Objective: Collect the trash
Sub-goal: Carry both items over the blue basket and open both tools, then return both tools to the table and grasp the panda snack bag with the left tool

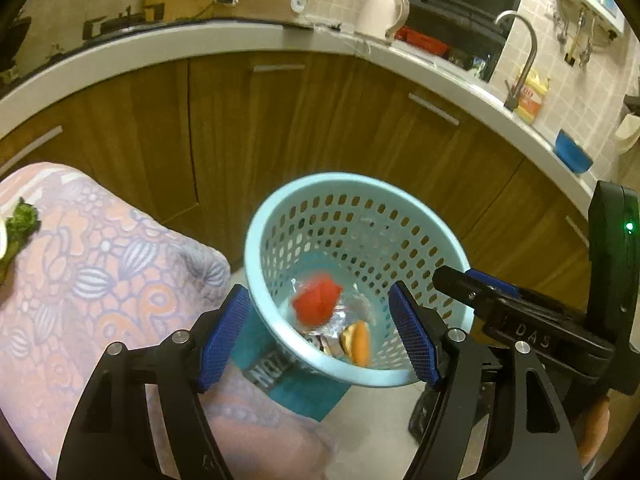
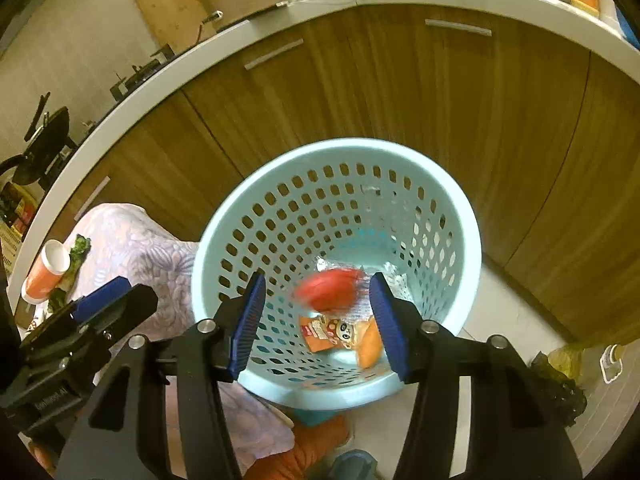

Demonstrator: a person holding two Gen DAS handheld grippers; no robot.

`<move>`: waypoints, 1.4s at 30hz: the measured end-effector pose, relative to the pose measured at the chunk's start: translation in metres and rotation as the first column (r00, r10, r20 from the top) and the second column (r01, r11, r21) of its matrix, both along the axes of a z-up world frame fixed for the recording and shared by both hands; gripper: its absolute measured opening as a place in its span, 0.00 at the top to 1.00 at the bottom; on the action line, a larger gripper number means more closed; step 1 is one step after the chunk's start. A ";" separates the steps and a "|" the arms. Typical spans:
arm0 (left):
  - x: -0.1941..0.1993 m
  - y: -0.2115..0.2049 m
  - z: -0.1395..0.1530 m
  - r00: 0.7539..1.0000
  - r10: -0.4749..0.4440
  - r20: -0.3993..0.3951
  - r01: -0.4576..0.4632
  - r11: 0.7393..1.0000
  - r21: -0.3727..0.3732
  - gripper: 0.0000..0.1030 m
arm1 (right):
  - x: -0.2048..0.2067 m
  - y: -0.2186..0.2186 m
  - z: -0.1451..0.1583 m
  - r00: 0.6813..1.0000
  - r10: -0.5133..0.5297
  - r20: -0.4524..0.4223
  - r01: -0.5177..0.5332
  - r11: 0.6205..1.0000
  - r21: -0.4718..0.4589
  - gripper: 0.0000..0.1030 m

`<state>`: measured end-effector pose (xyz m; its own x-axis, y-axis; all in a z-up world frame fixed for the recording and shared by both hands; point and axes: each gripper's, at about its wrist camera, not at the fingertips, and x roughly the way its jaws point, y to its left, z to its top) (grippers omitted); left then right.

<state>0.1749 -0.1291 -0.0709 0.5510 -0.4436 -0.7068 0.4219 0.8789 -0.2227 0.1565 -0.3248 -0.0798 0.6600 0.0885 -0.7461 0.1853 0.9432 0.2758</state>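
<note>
Trash sits at the bottom of the light-blue perforated wastebasket (image 2: 336, 216) – a red crumpled piece (image 2: 329, 291), blurred, lies on silvery foil, with an orange printed snack wrapper (image 2: 326, 332) and an orange peel-like scrap (image 2: 369, 343) just beside it. The right gripper (image 2: 318, 320) hangs above the basket's mouth, its blue-padded fingers (image 2: 249, 320) spread wide with nothing between them. The left gripper (image 1: 318, 334) hovers at the basket's near rim, likewise parted and empty – its pads (image 1: 414, 338) straddle that edge. Left of the basket stands a table under a floral cloth (image 2: 132, 240), bearing an orange paper cup (image 2: 46, 272) and leafy green scraps (image 2: 76, 260). Behind the basket run wooden cabinets (image 2: 400, 92) beneath a white countertop (image 1: 200, 40).
</note>
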 end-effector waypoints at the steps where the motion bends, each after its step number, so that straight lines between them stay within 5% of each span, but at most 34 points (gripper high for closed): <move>1: -0.003 0.005 0.004 1.000 0.006 0.010 -0.006 1.000 -0.006 0.32 | -0.002 0.006 0.006 1.000 0.011 0.014 -0.011 1.000 -0.012 0.51; 10: -0.038 0.067 0.051 0.982 0.128 0.141 -0.121 0.991 -0.057 0.32 | -0.015 0.076 0.052 0.975 0.182 0.127 -0.169 0.980 -0.105 0.51; 21: -0.096 0.185 0.094 0.893 0.371 0.254 -0.360 0.929 -0.088 0.32 | -0.030 0.204 0.082 0.879 0.436 0.192 -0.405 0.896 -0.184 0.51; 27: -0.124 0.257 0.097 0.816 0.513 0.266 -0.514 0.855 -0.074 0.32 | -0.041 0.270 0.087 0.812 0.548 0.201 -0.508 0.833 -0.219 0.51; 34: -0.155 0.344 0.082 0.683 0.690 0.240 -0.700 0.712 -0.053 0.20 | -0.049 0.346 0.083 0.720 0.666 0.196 -0.620 0.744 -0.251 0.52; 42: -0.160 0.427 0.053 0.572 0.801 0.178 -0.815 0.579 0.016 0.13 | -0.043 0.414 0.071 0.656 0.737 0.166 -0.698 0.675 -0.239 0.52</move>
